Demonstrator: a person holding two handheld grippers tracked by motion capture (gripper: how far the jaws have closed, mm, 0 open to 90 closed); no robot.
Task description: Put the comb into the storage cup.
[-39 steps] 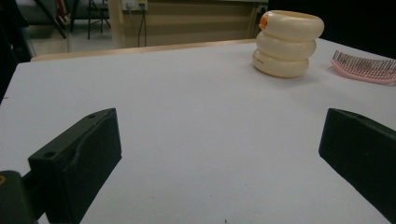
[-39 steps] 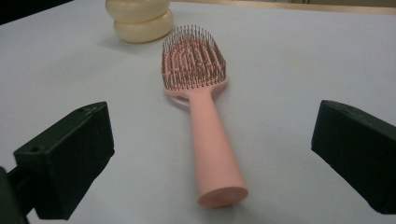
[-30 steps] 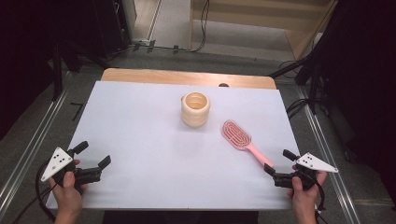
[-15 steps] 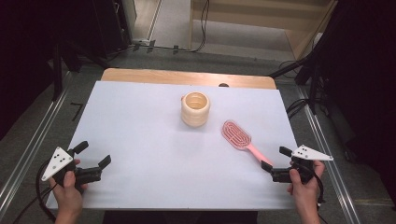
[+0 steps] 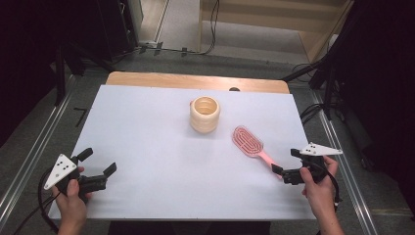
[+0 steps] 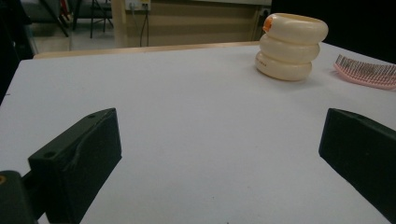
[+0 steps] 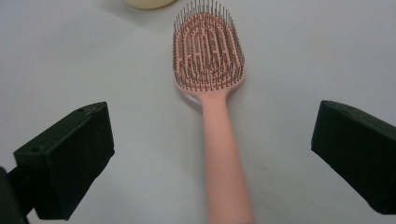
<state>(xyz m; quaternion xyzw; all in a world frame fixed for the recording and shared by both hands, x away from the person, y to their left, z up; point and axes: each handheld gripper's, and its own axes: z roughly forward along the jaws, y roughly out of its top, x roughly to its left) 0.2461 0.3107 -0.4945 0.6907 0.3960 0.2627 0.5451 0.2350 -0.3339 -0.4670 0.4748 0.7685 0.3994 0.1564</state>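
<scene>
Pink plastic, one hairbrush (image 5: 250, 144) lies bristles-up on the white table (image 5: 147, 127), its handle pointing toward my right gripper (image 5: 285, 165). In the right gripper view the handle (image 7: 224, 158) runs between my spread jaws, untouched on either side. One cream ribbed cup (image 5: 204, 114) stands upright near the table's middle, just beside the brush head. My left gripper (image 5: 98, 164) rests at the near left corner, jaws spread wide on nothing, well apart from both things.

No text, label, brand or number can be read anywhere. An orange mark sits on the rim of the cream ringed holder (image 6: 291, 46), upper right, but it is too blurred to read.
</scene>
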